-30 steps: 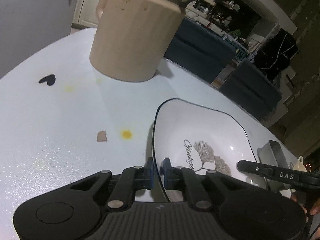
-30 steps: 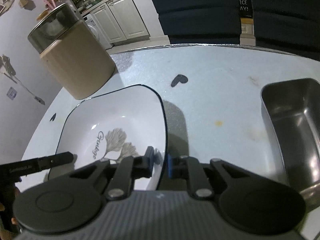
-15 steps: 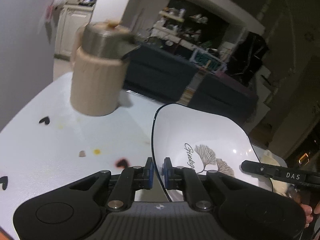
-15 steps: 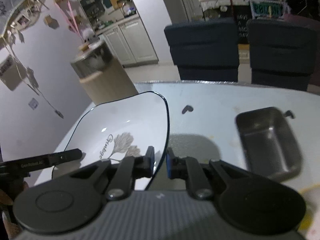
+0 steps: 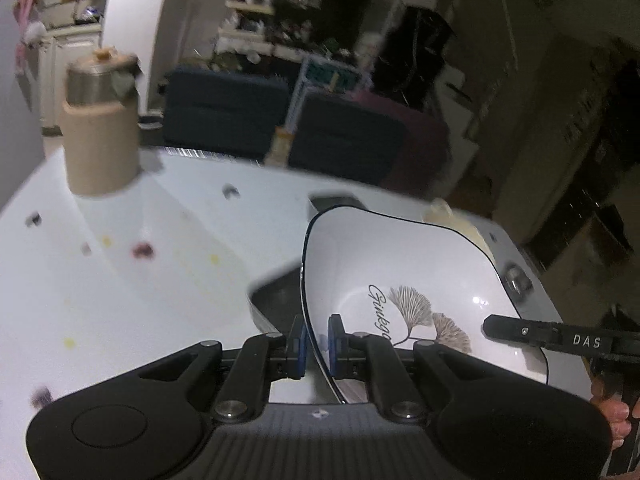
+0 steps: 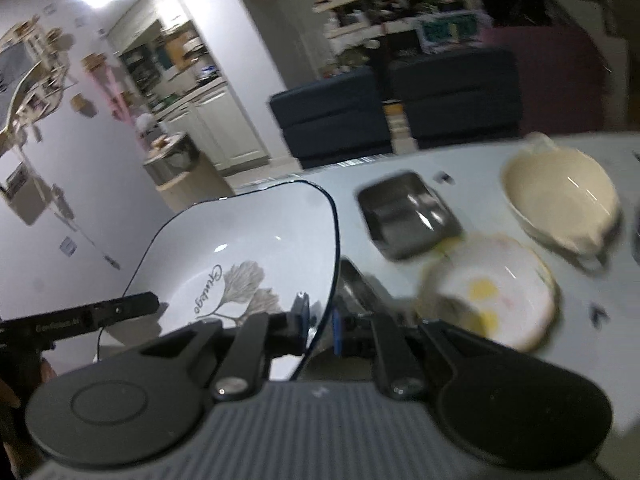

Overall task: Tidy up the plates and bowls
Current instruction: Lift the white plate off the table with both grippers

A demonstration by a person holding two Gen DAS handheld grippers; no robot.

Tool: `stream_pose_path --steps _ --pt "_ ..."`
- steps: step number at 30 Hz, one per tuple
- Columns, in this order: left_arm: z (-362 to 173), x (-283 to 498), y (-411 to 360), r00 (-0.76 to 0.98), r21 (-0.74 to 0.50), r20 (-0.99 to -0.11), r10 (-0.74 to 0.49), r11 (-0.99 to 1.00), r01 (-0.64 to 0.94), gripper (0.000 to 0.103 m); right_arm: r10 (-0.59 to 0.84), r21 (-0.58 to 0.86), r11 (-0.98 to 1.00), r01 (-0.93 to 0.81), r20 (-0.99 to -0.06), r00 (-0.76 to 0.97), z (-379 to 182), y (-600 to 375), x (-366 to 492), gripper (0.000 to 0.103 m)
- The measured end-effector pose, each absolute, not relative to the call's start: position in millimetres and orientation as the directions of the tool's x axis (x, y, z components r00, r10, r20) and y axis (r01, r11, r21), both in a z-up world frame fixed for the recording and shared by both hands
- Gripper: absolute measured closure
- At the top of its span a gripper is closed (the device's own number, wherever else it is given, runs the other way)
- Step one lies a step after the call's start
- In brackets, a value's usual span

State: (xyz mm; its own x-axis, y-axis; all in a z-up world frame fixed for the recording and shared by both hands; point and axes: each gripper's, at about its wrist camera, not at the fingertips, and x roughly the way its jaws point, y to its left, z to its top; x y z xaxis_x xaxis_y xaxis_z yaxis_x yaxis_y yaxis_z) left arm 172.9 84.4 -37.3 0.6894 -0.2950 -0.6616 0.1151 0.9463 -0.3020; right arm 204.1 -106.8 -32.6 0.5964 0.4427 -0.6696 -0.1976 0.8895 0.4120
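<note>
A: What are the two claws doing?

B: Both are clamping the same white plate (image 5: 404, 264). The left gripper (image 5: 316, 340) is pinching its near left rim, and the right gripper (image 6: 320, 320) is gripping the opposite rim, so the plate is hanging between them above the white table (image 5: 120, 300).

A: Any writing?

B: The plate is showing a script word beginning "Ginkgo" beside two brown fan leaves. In the left wrist view the other tool's black finger is reading "DAS"; in the right wrist view the matching finger is carrying pale lettering too blurred to read.

A: What is lying beyond the plate?

B: On the right, a square steel tray (image 6: 408, 216), a round plate with yellow blotches (image 6: 496, 288) and a cream bowl (image 6: 560, 200) are sitting on the table. A second steel tray (image 5: 276, 300) is showing just under the plate's left edge. The beige canister (image 5: 100, 120) is standing at the far left.

A: And compared with a second ago?

B: The plate is riding higher, and the canister is looking much farther off. The cream bowl and blotched plate are newly coming into sight.
</note>
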Motion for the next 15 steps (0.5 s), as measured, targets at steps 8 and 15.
stream_pose_path --steps 8,15 --pt "-96 145 66 0.581 -0.364 -0.735 -0.350 0.926 0.098 0.092 0.395 0.408 0.908 -0.100 -0.748 0.534 -82 -138 157 0.089" --pt "-125 146 55 0.514 -0.348 -0.795 -0.324 0.936 0.052 0.089 0.366 0.374 0.924 -0.076 -0.811 0.456 -103 -130 151 0.089"
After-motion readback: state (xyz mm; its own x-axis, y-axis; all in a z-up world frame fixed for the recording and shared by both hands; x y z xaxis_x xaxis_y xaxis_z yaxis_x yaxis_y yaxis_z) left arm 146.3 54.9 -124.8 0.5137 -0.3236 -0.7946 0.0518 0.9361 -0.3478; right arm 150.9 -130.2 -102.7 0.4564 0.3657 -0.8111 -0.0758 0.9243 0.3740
